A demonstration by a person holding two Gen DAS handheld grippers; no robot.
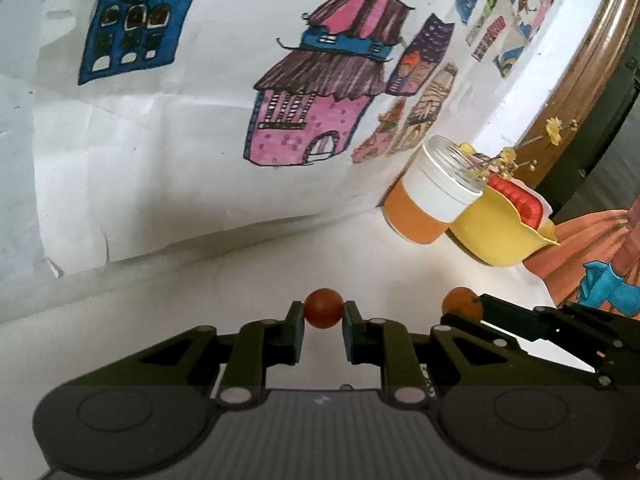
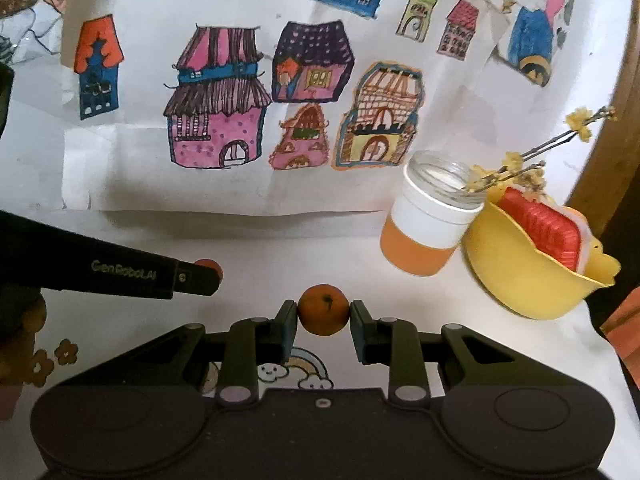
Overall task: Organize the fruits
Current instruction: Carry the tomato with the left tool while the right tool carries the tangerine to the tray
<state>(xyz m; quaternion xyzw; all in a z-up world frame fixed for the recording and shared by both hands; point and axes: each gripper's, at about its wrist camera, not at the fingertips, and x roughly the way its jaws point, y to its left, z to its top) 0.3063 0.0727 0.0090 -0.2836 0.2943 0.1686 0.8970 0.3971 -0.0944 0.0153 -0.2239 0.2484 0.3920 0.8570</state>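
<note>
Crayon-drawn houses on paper sheets (image 2: 224, 92) cover the wall behind the white tabletop (image 2: 304, 248). Two fruits are in play, one per gripper. A dark red fruit (image 1: 324, 308) sits clamped between the tips of the left gripper (image 1: 323, 314), and an orange (image 2: 323, 310) is pinched between the tips of the right gripper (image 2: 323, 312). Toward the tabletop's right edge stand one glass jar (image 2: 430, 222) and, touching it, one yellow bowl (image 2: 520, 276) holding one red item (image 2: 544, 228).

Right gripper (image 2: 323, 316) jaws clamp an orange (image 2: 323, 309); yellow bowl (image 2: 516, 276) sits right
</note>
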